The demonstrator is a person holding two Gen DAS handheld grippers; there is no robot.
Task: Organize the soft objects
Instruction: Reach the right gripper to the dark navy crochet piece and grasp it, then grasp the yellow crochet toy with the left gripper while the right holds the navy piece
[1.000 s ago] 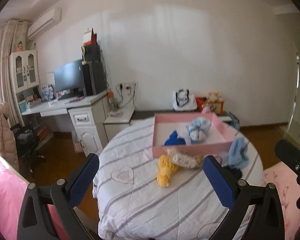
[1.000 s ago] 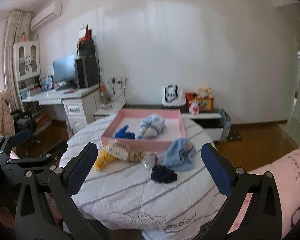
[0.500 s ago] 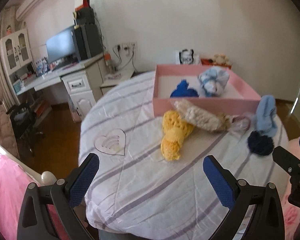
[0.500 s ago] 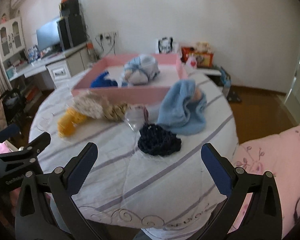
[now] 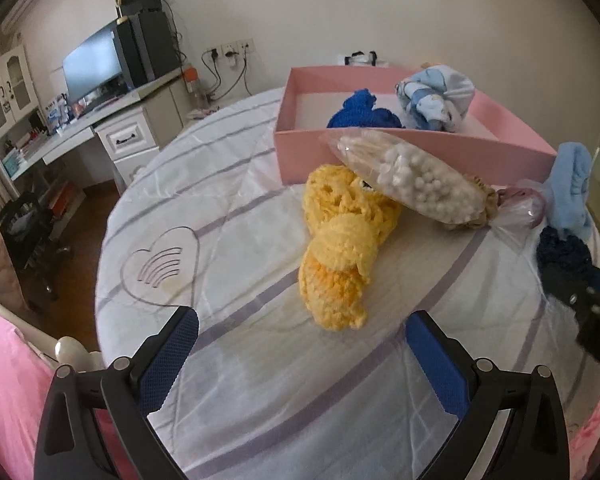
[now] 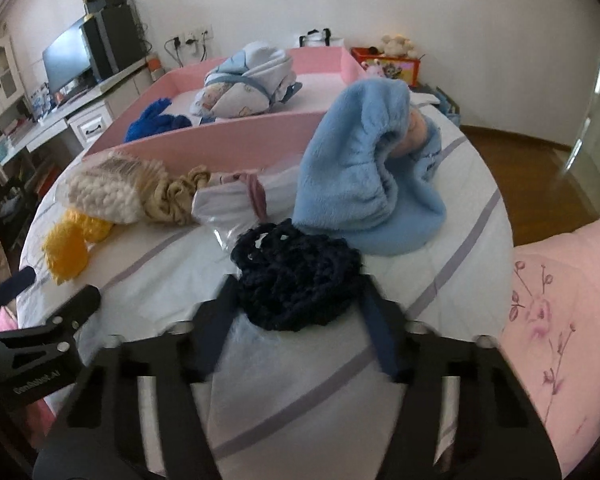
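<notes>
Here the round table [image 5: 260,360], covered with a striped white cloth, carries a pink box [image 5: 412,156] at its far side. Inside the box lie a royal-blue knit piece [image 6: 156,120] and a pale blue bundle [image 6: 244,84]. Just in front of the box rest a light blue fleece hat [image 6: 356,176], a clear bag [image 5: 416,176] of white yarn and a yellow knit piece [image 5: 340,256]. The left gripper [image 5: 300,344] stands wide before the yellow piece, touching nothing. The right gripper [image 6: 296,300] has just been closing and its fingers [image 6: 376,328] now press both sides of the dark navy knit piece [image 6: 296,276].
</notes>
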